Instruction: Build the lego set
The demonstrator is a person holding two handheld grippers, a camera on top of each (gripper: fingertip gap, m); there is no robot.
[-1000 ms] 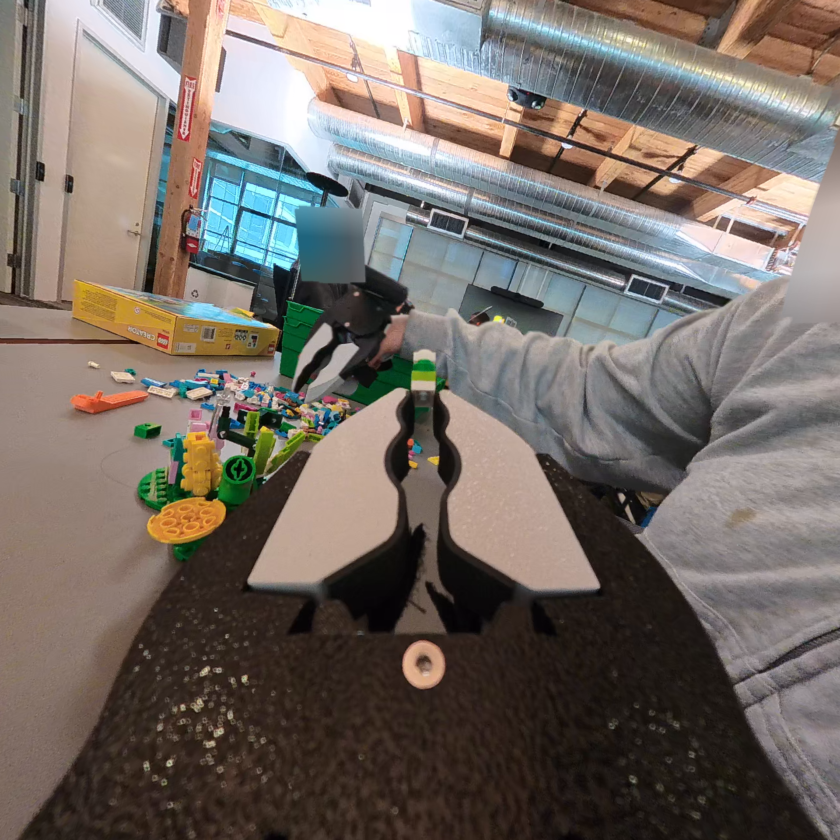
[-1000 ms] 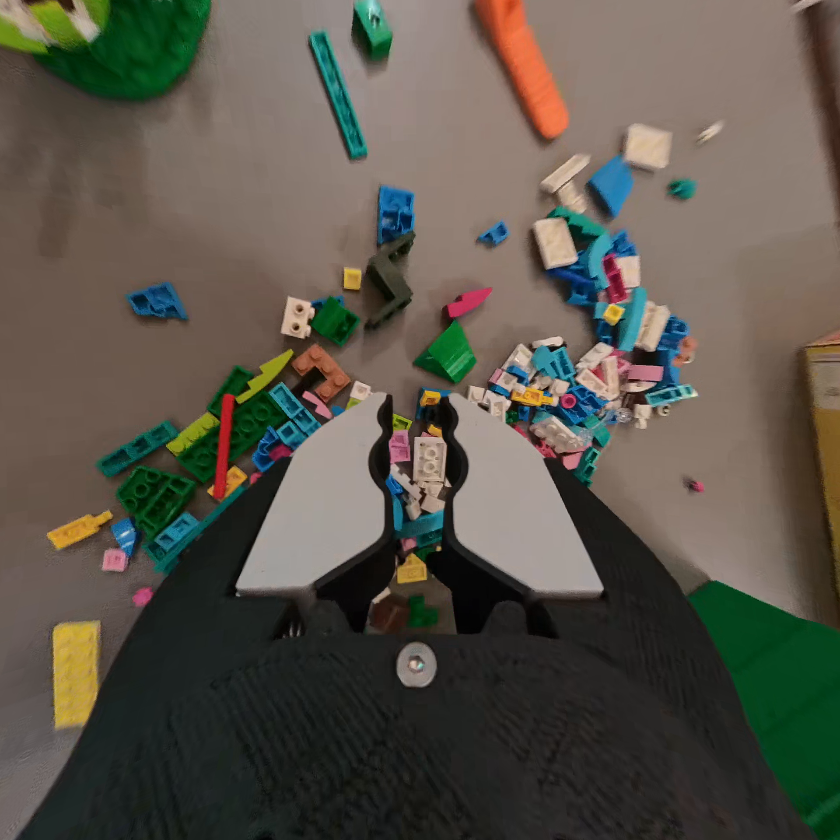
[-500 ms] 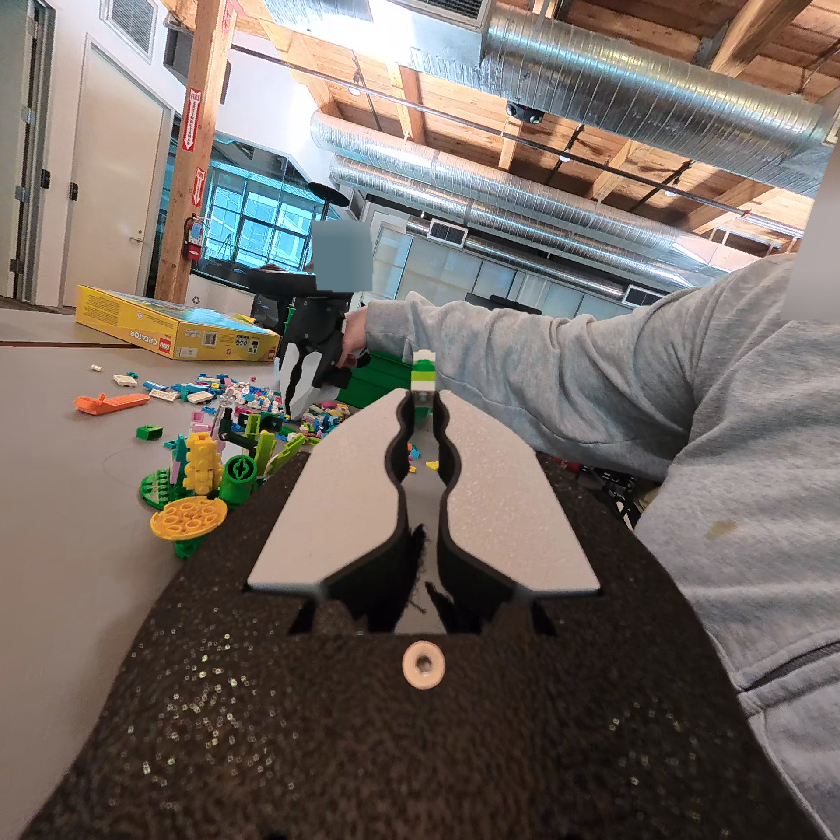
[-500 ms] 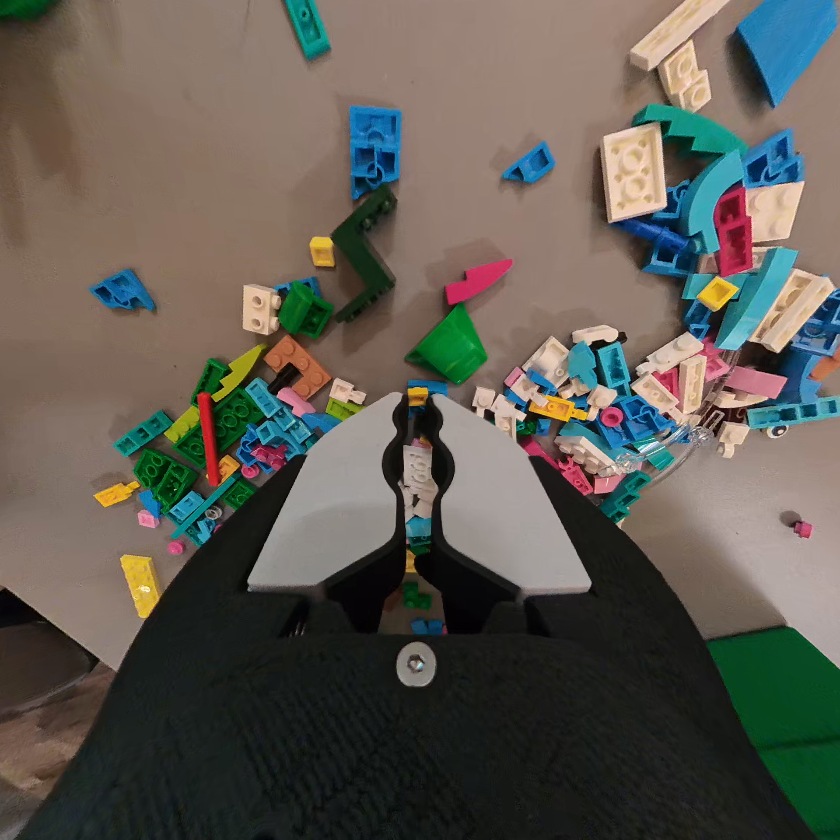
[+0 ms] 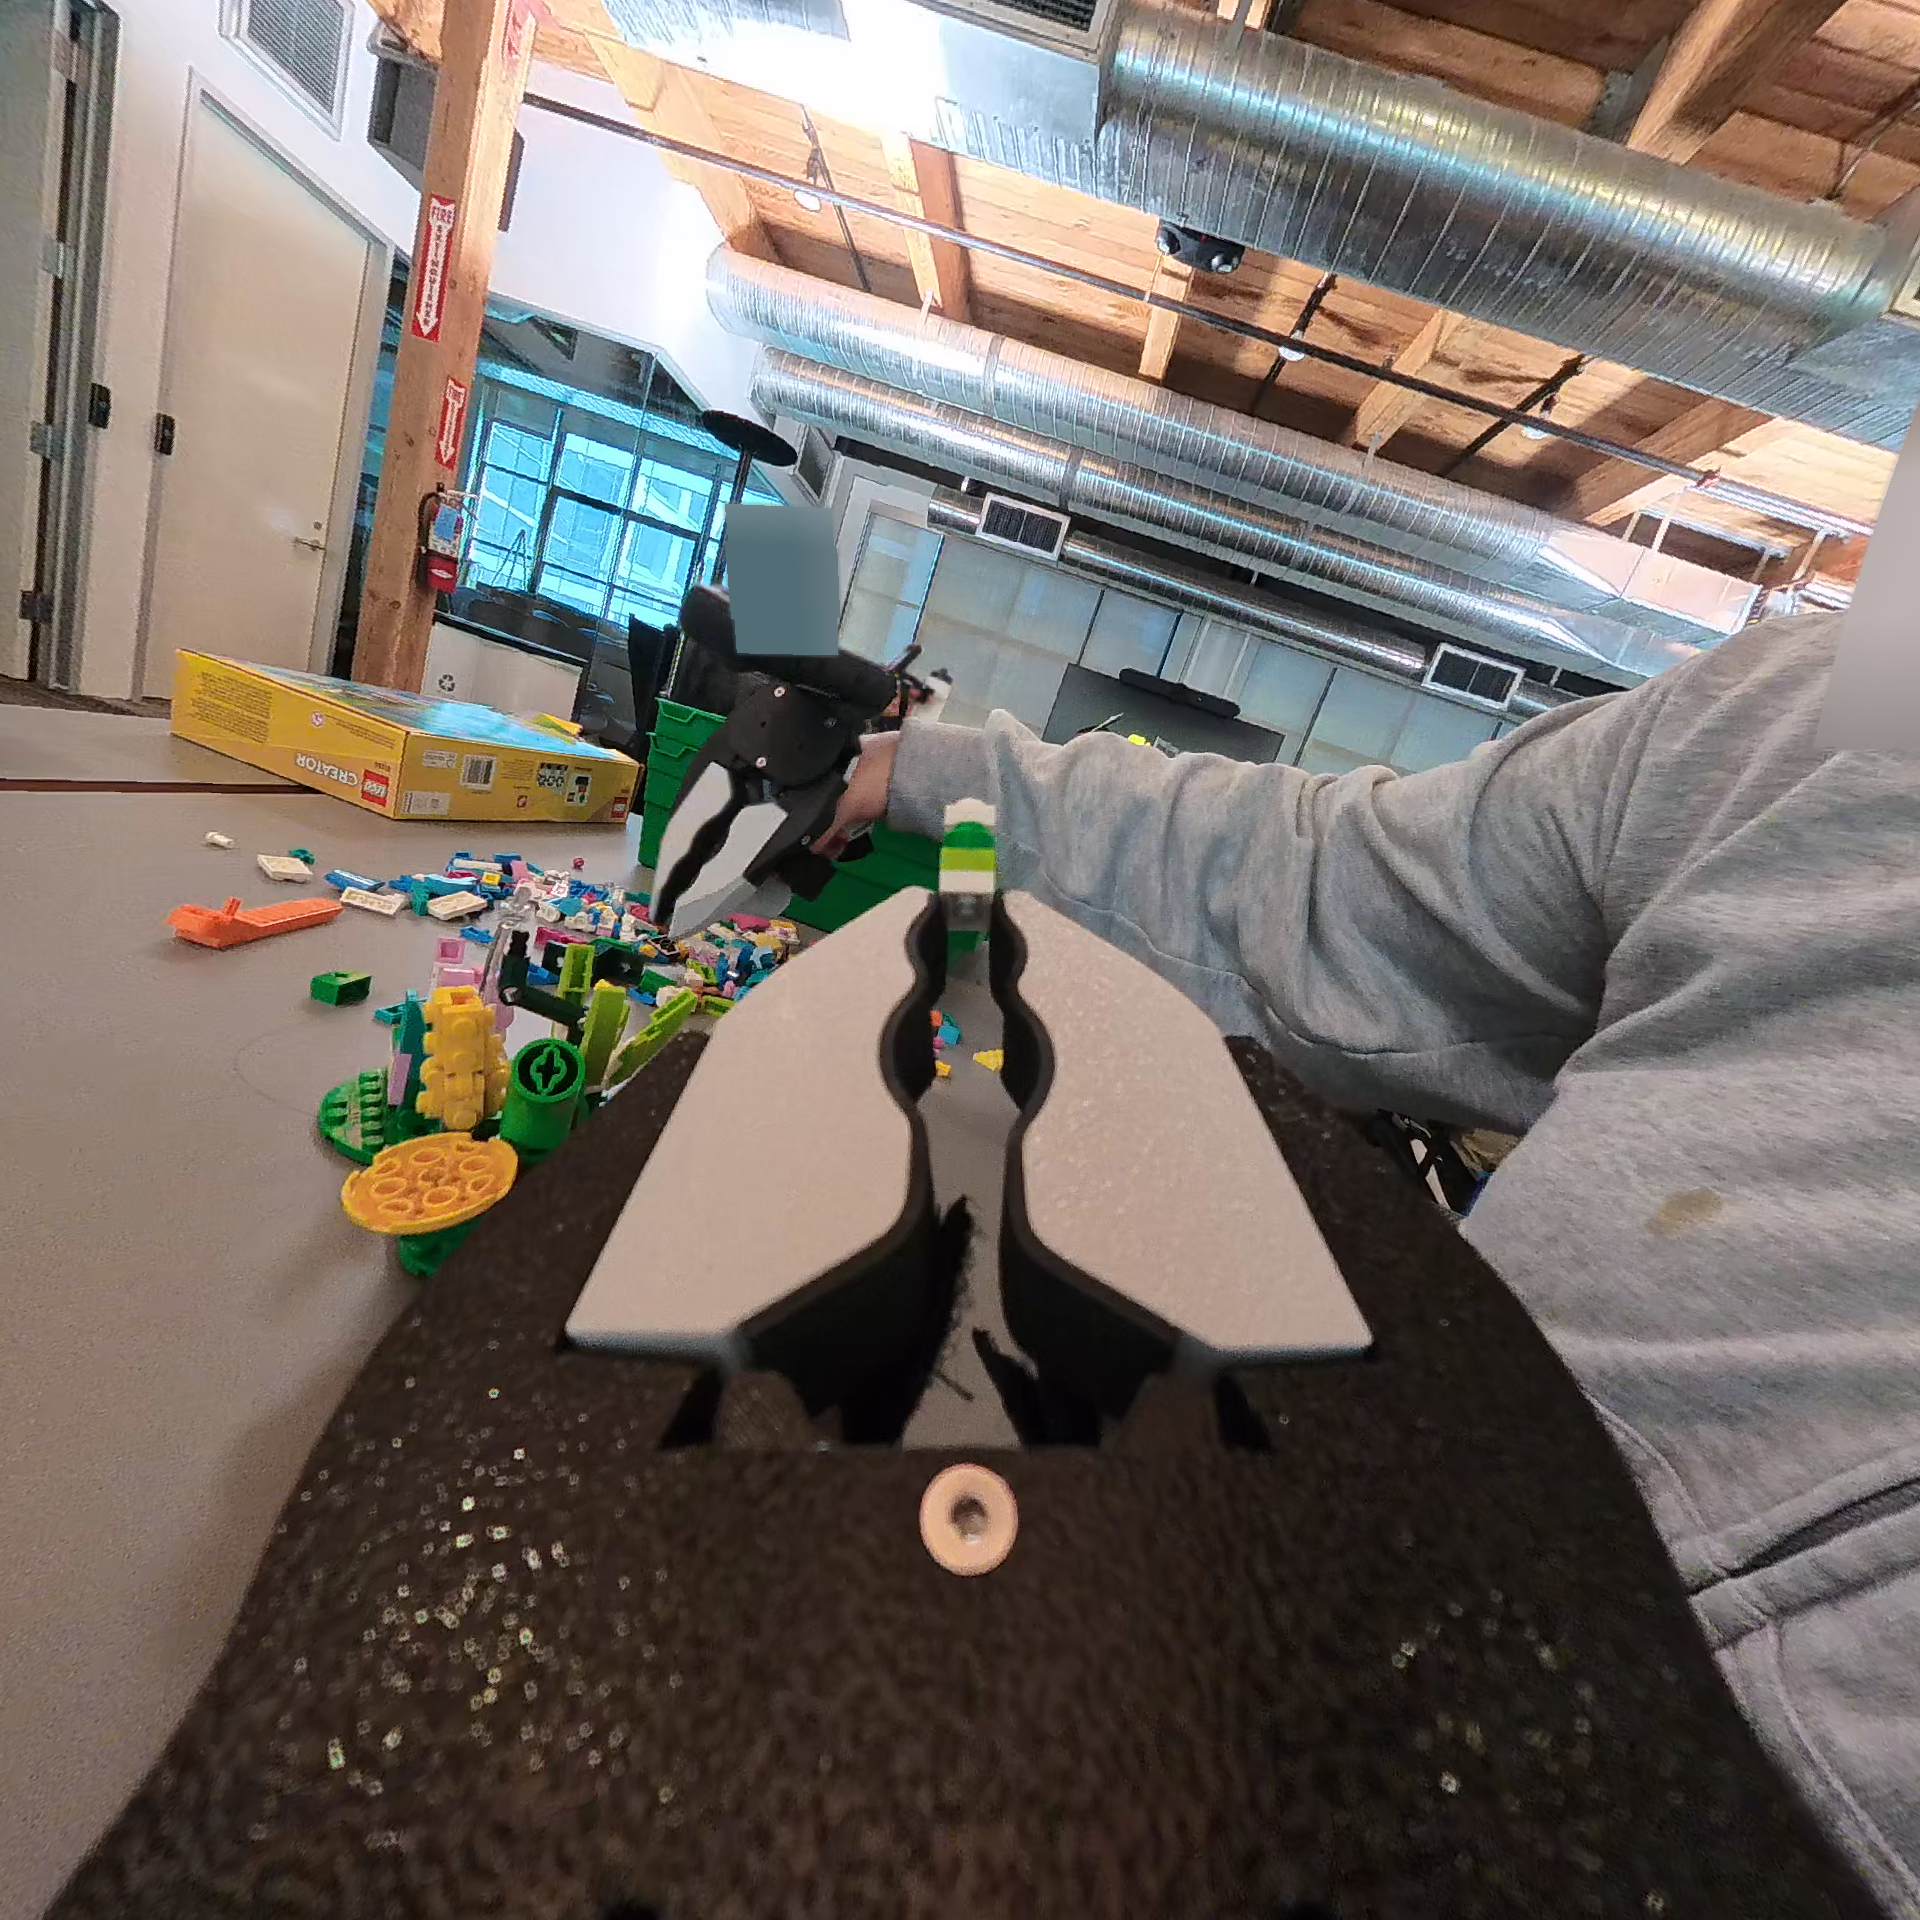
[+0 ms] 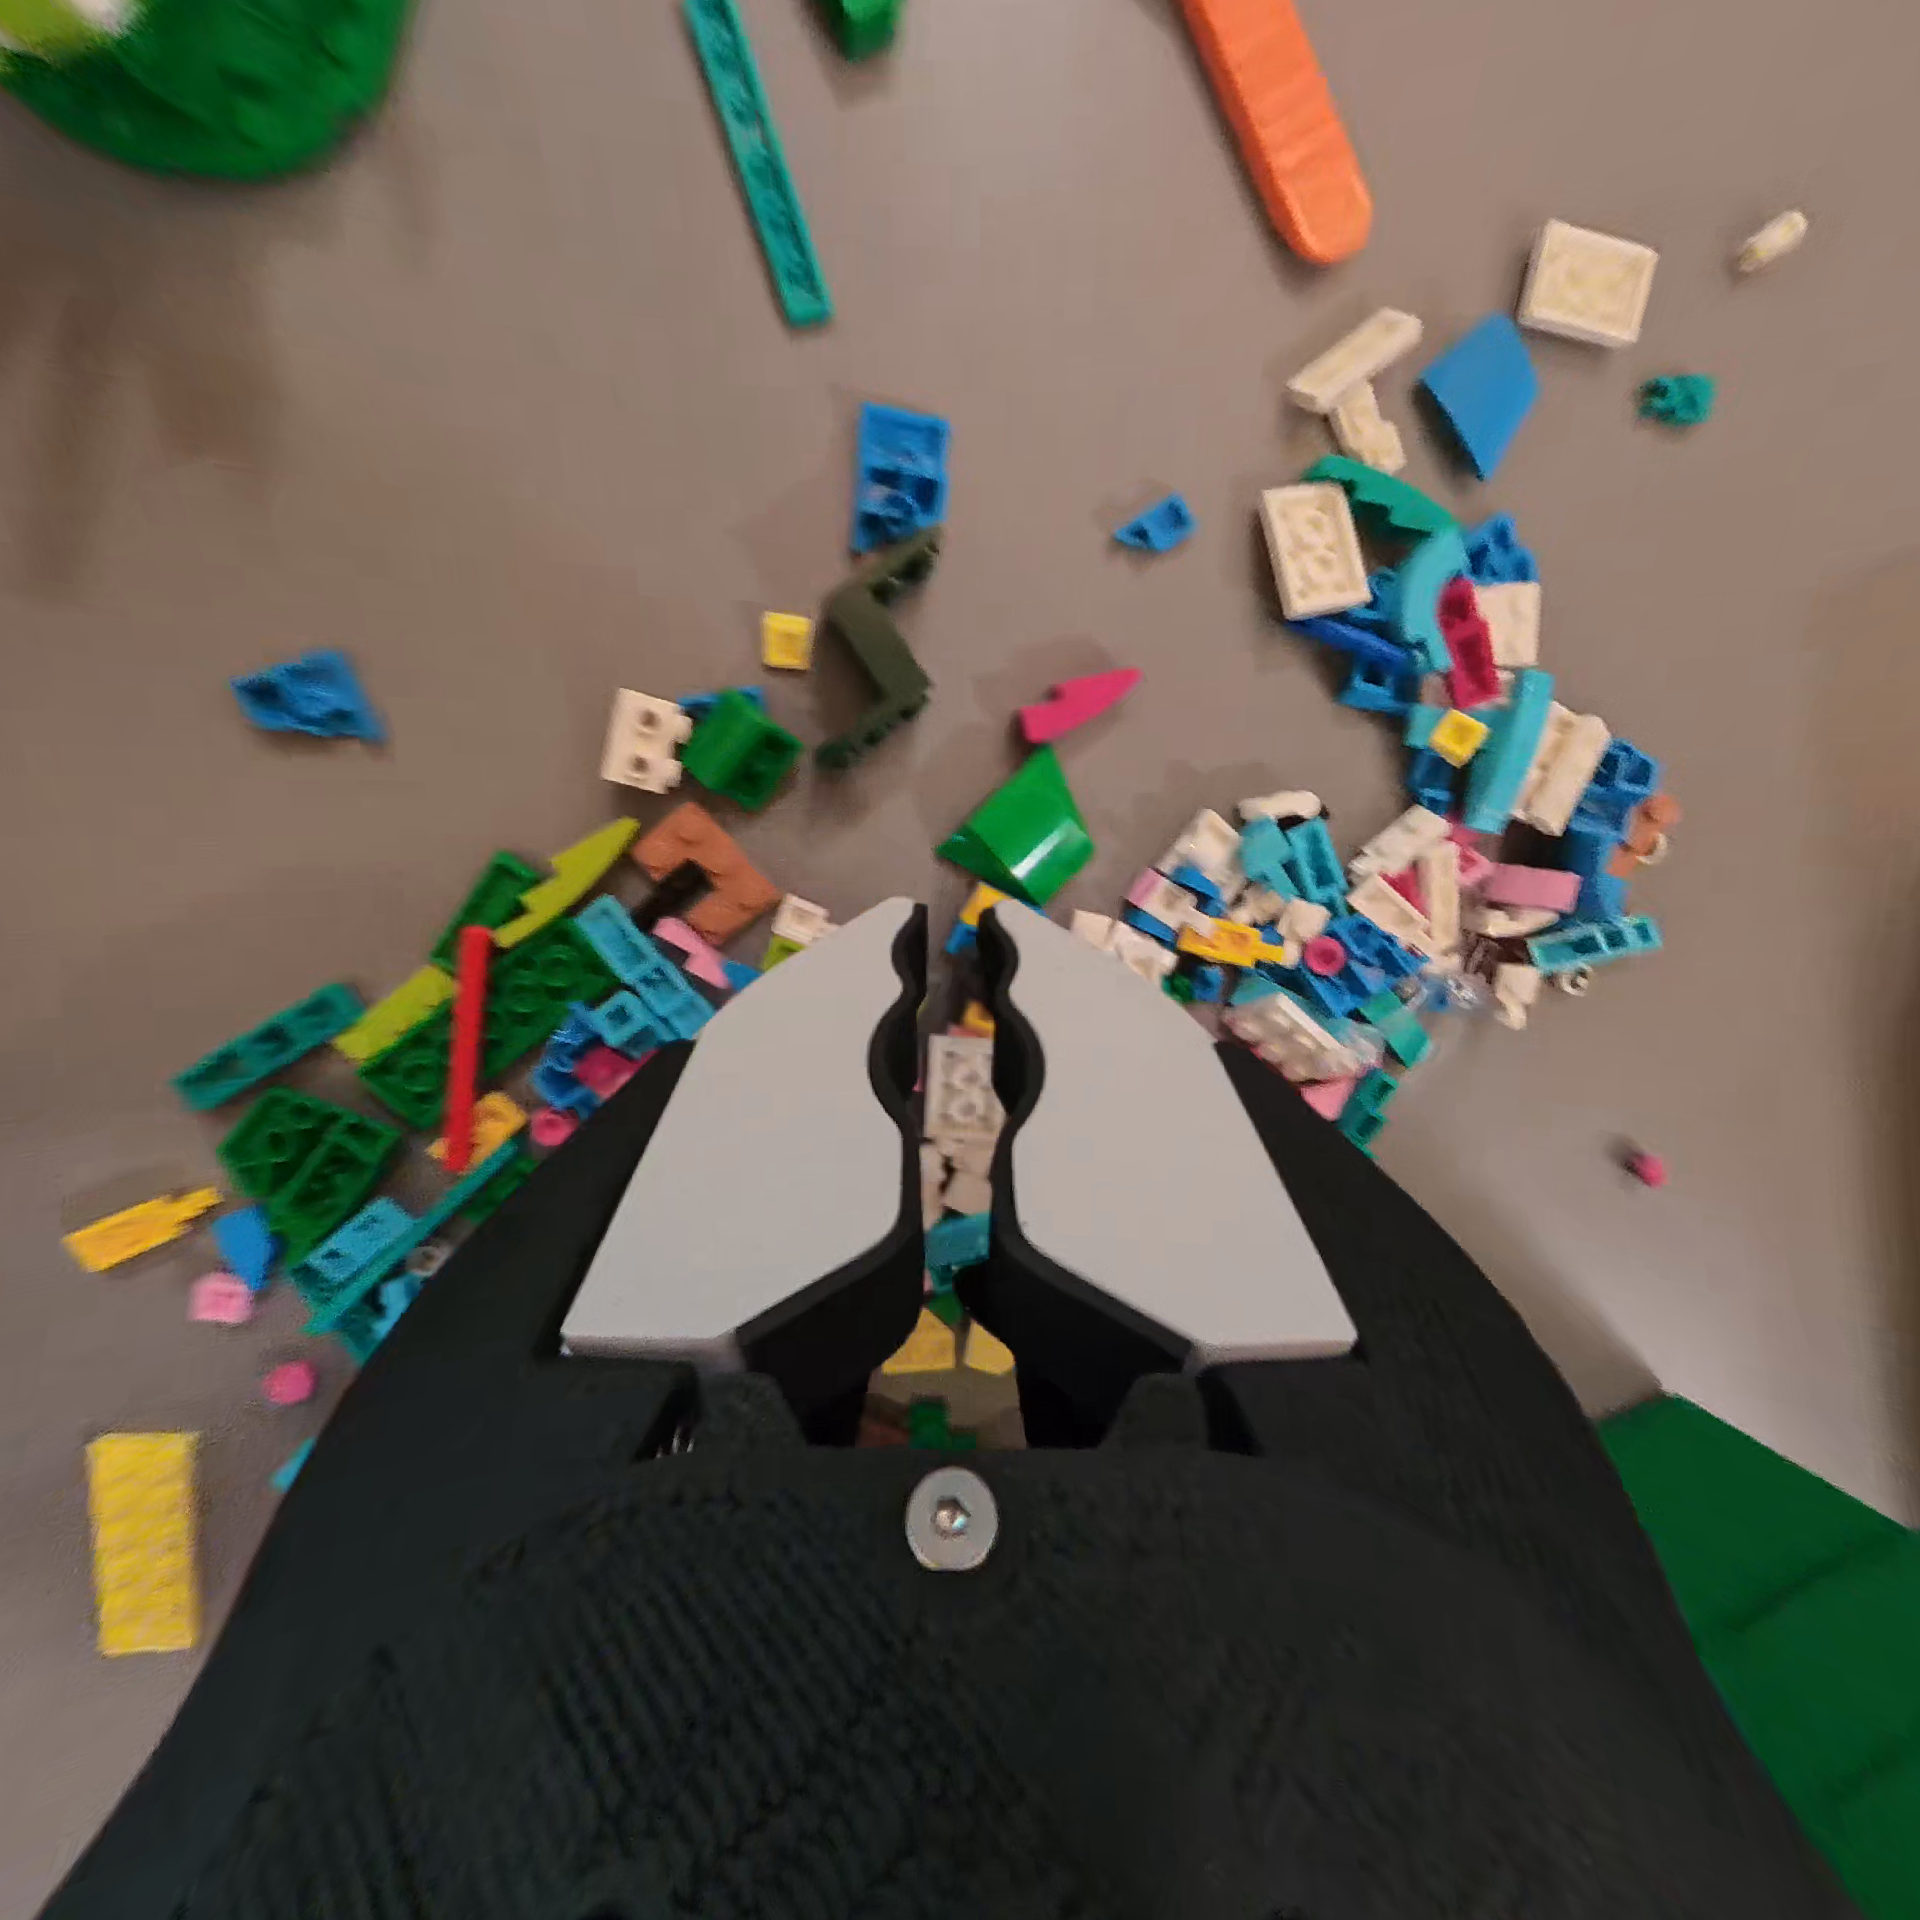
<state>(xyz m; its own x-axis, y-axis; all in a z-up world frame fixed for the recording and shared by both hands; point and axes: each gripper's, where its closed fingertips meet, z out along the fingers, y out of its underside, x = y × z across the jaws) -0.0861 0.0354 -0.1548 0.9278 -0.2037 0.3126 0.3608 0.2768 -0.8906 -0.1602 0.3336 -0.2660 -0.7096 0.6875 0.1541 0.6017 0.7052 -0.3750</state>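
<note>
Left wrist view: left hand-held gripper [image 5: 967, 914] pinches an upright green-and-white brick stack [image 5: 967, 868] – right hand-held gripper [image 6: 961, 930], nearly closed, hovers over loose bricks [image 6: 1351, 935] on the counter [image 6: 416, 468].

Grey table [image 6: 416, 468], scattered toy bricks [image 6: 1455, 831], orange piece [image 6: 1278, 125], yellow box [image 5: 395, 758], green brick model [image 5: 457, 1091]

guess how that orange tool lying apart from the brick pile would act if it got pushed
The orange tool looks like rigid moulded plastic, so it would likely stay stiff. It lies long and flat on the smooth grey table, so it should slide or pivot rather than roll or tip. Probably light.
</note>
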